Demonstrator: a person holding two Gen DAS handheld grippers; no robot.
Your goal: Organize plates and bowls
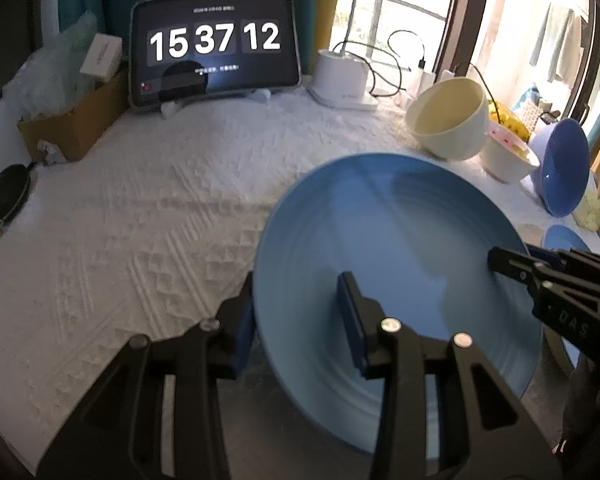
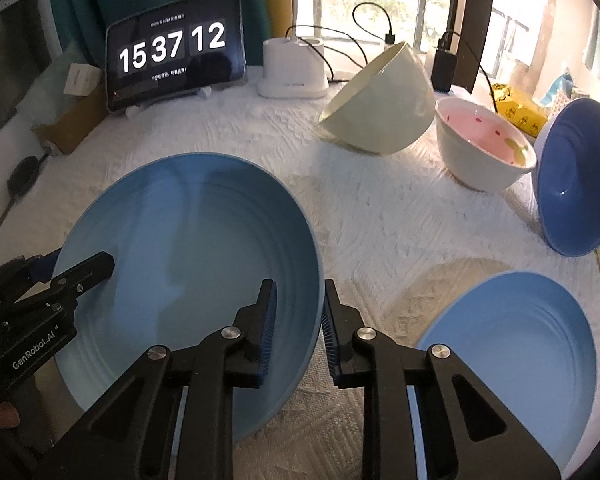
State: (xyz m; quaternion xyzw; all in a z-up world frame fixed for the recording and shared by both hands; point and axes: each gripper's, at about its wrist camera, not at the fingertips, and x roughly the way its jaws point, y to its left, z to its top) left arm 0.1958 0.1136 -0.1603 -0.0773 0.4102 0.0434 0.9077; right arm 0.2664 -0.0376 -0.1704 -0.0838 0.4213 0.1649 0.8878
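A large light blue plate (image 1: pixel 400 264) (image 2: pixel 188 264) is held between both grippers above the white cloth. My left gripper (image 1: pixel 296 312) straddles its left rim, one finger under and one inside, shut on the rim; it shows in the right wrist view (image 2: pixel 76 272) too. My right gripper (image 2: pixel 298 312) straddles the plate's right rim, its pads a little apart from it. A second light blue plate (image 2: pixel 512 360) lies at the right. A cream bowl (image 2: pixel 380 104) lies tipped, beside a white bowl with pink inside (image 2: pixel 484 148) and a dark blue bowl (image 2: pixel 576 184) on its side.
A tablet clock (image 2: pixel 176 60) stands at the back, with a white charger base (image 2: pixel 294 68) and cables beside it. A cardboard box (image 1: pixel 76 120) sits at back left, a black round pouch (image 1: pixel 6 196) at the left edge. A yellow packet (image 2: pixel 520 112) lies at far right.
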